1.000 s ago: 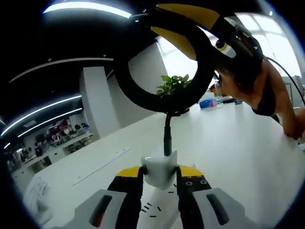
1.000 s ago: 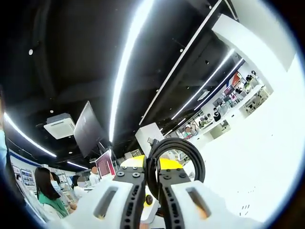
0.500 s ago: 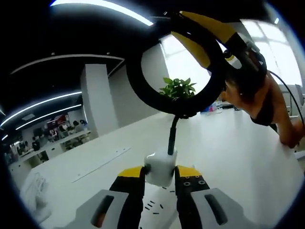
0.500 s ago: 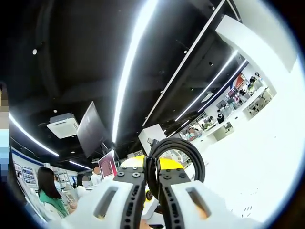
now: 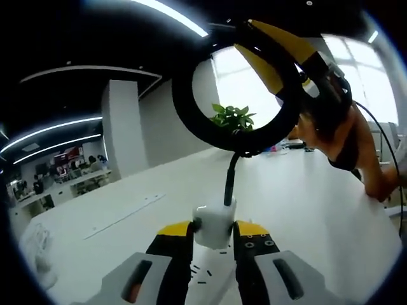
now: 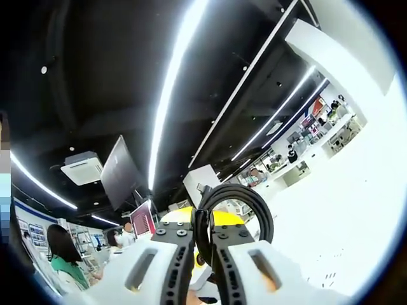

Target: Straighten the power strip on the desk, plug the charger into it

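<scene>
Between the left gripper point(image 5: 212, 234) jaws, the white charger point(image 5: 214, 224) is clamped above the white tabletop point(image 5: 305, 197); its black cable point(image 5: 236, 89) loops up into the right gripper point(image 6: 203, 243), jaws pinched on it, plant point(image 5: 233, 117) behind.

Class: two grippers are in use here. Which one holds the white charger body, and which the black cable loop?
The left gripper clamps the white charger; the right gripper pinches the looped black cable.
</scene>
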Demonstrator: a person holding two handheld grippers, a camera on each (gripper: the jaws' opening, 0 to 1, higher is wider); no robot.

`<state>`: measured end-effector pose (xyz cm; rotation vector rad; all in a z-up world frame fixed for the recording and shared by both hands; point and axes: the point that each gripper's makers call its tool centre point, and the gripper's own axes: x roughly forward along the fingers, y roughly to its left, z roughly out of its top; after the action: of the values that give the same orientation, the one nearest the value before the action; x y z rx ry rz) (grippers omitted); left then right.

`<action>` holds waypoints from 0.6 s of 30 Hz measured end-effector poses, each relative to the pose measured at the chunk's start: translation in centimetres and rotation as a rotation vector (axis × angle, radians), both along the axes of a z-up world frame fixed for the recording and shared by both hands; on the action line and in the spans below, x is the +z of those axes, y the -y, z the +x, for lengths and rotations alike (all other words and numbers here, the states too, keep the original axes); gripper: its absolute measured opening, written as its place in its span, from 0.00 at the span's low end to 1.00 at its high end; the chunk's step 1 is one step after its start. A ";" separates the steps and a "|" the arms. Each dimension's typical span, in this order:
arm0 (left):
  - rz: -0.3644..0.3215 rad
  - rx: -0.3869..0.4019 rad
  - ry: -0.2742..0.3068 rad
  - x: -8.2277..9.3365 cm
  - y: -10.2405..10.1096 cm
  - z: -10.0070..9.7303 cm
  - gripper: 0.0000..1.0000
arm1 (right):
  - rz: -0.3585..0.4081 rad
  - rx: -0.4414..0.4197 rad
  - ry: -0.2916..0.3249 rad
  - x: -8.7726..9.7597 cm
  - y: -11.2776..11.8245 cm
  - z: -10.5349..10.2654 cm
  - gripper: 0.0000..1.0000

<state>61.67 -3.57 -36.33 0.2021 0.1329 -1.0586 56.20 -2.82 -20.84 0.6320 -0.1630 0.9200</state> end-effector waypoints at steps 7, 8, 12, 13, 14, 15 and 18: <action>-0.028 -0.070 -0.041 -0.3 0.3 0.2 0.23 | -0.026 -0.047 -0.001 -0.2 0.2 0.3 0.06; -0.029 -0.076 -0.040 -0.4 0.2 0.4 0.23 | -0.028 -0.048 -0.001 -0.2 0.2 0.3 0.06; -0.042 -0.128 -0.041 -0.6 0.4 0.5 0.23 | -0.028 -0.049 -0.004 -0.5 0.1 0.4 0.06; -0.039 -0.146 -0.029 -0.7 0.5 0.5 0.23 | -0.030 -0.049 -0.003 -0.5 0.0 0.4 0.06; -0.034 -0.154 -0.027 -0.8 0.5 0.5 0.23 | -0.035 -0.051 -0.004 -0.5 0.0 0.5 0.06; -0.015 -0.162 -0.029 -1.2 0.6 0.5 0.23 | -0.046 -0.057 -0.013 -0.9 -0.1 0.8 0.06; -0.006 -0.169 -0.027 -1.5 0.5 0.7 0.23 | -0.049 -0.055 -0.031 -1.4 -0.2 1.0 0.06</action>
<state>62.37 -4.11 -37.85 0.1958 0.1383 -1.2302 57.21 -2.64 -22.20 0.5938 -0.1290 0.8587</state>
